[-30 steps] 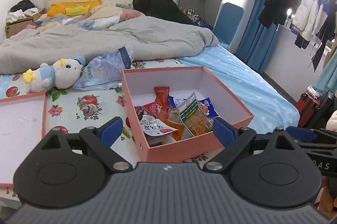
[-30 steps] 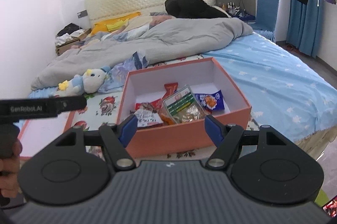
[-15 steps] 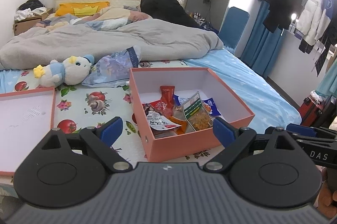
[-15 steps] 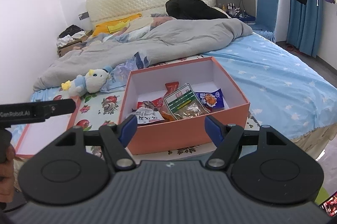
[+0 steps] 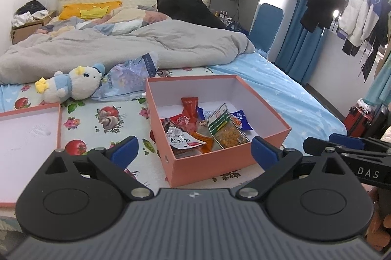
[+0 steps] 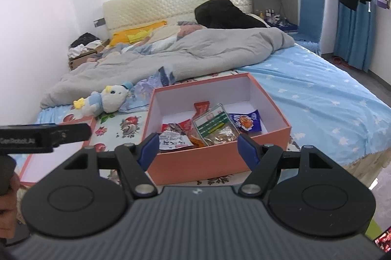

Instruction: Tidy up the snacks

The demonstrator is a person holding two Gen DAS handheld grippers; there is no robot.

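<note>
An open orange box (image 5: 215, 164) with a white inside sits on the bed near its front edge; it also shows in the right wrist view (image 6: 202, 162). Several snack packets lie in it, among them a clear green-labelled bag (image 5: 224, 130) (image 6: 215, 128), a blue packet (image 6: 246, 120) and a red packet (image 5: 190, 106). My left gripper (image 5: 194, 152) is open and empty, held back from the box's near wall. My right gripper (image 6: 196, 150) is open and empty in front of the same box. Each gripper shows at the edge of the other's view.
The box's lid (image 5: 27, 137) lies upturned on the floral sheet to the left. A plush duck (image 5: 70, 86) and a crumpled plastic bag (image 5: 132, 79) lie behind it. A grey duvet (image 5: 122, 44) covers the back of the bed. Hanging clothes (image 5: 342, 3) and a red suitcase (image 5: 360, 119) are to the right.
Both grippers have drawn back and risen slightly from the box, so it looks smaller and further off. Both stay open and empty. The snacks have not moved.
</note>
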